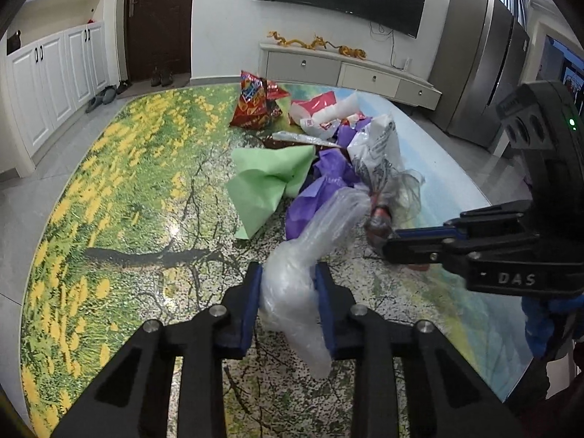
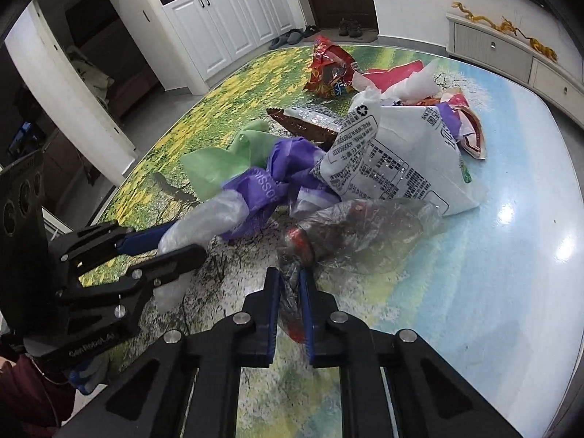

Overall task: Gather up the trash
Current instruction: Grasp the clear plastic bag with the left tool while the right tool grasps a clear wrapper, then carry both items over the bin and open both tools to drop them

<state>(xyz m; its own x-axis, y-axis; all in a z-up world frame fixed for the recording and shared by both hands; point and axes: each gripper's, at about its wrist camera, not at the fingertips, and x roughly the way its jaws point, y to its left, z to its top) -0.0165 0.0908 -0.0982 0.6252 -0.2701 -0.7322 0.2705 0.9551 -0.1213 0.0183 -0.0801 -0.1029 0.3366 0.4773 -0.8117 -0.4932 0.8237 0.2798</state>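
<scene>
In your left wrist view, your left gripper (image 1: 288, 292) is squeezed onto a crumpled clear plastic bag (image 1: 310, 262), both blue pads pressing its sides while the rest of the bag trails up toward the heap and its tail hangs down between the fingers. The bag lies on a table (image 1: 127, 189) printed with yellow flowers and a tree. Just beyond it sits the trash pile: a green bag (image 1: 266, 182) on the left, a purple bag (image 1: 321, 186) touching it, a white printed bag (image 1: 376, 146) on top to the right, and a red snack bag (image 1: 255, 98) at the far end near a red and white wrapper (image 1: 321, 109). Your right gripper (image 1: 387, 241) reaches in from the right, its fingers narrowed onto a thin grey film bag with something red in it (image 1: 379, 215). In your right wrist view, that right gripper (image 2: 290, 292) is clamped nearly closed on the twisted neck of the grey film bag (image 2: 357, 233), whose body spreads out on the table (image 2: 511, 255) just beside the white printed bag (image 2: 394, 160). The purple bag (image 2: 262, 189) and green bag (image 2: 215, 164) lie left of it, the red snack bag (image 2: 328, 69) farther back. Your left gripper (image 2: 182, 241) comes in from the left, pinching the clear plastic bag (image 2: 200, 222).
</scene>
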